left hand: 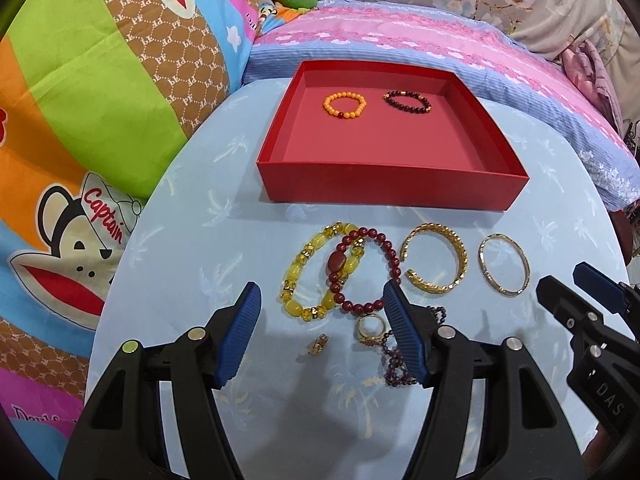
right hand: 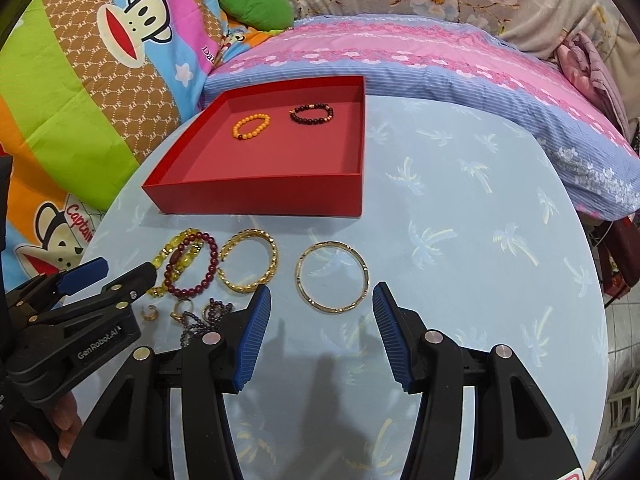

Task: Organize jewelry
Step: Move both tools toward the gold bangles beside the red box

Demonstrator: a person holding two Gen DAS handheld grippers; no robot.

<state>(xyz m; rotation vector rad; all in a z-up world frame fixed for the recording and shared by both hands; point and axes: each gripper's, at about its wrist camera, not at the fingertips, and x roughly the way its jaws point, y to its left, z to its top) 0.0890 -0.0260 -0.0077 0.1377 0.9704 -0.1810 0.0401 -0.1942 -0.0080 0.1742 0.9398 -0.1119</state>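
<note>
Now the round table (right hand: 480, 208) carries a red tray (left hand: 384, 194) at its far side, two bead bracelets inside. Nearer, loose jewelry lies before both grippers: the left gripper (left hand: 320, 332), jaws apart and empty, frames the dark red bracelet (left hand: 372, 268); the right gripper (right hand: 322, 328), also apart, faces the thin gold bangle (right hand: 332, 276). Bare cloth stretches rightward.

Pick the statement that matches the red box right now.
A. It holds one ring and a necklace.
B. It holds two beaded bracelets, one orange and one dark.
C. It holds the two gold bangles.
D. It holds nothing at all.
B: inside the red box lie only the orange beaded bracelet and the dark beaded bracelet; both gold bangles lie outside it on the blue cloth.
</note>
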